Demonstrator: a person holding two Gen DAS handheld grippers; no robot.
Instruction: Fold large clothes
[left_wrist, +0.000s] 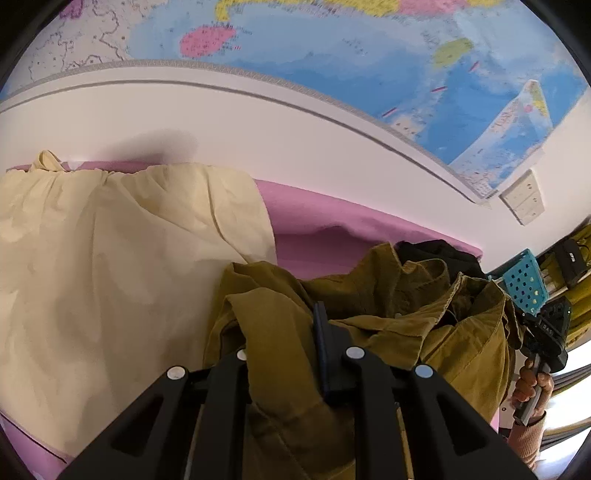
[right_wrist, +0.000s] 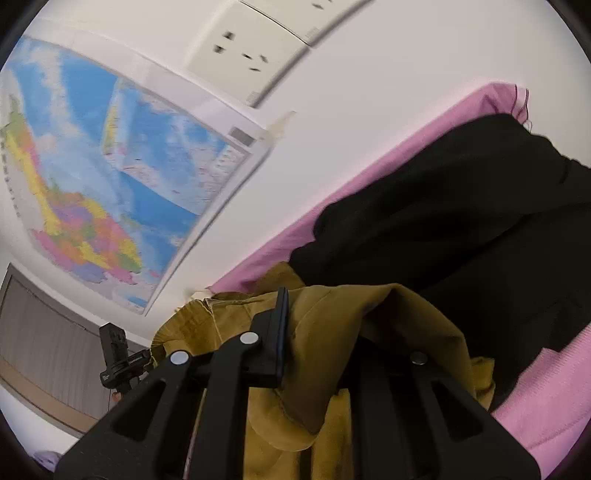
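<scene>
1. Gripping the olive-green garment — left gripper and right gripper, jaws clamped on cloth, above the pink bed's wall-side edge.
2. Risk: bunched folds slipping free, or snagging the black garment — uneven fold.

The olive-green garment is a heavy cotton piece with stitched seams and a collar-like edge, bunched into loose folds rather than spread flat. It hangs gathered above the pink sheet, its cloth pinched in two places. To its left a pale yellow garment lies spread on the sheet, wrinkled. A black garment lies crumpled on the sheet behind it.
</scene>
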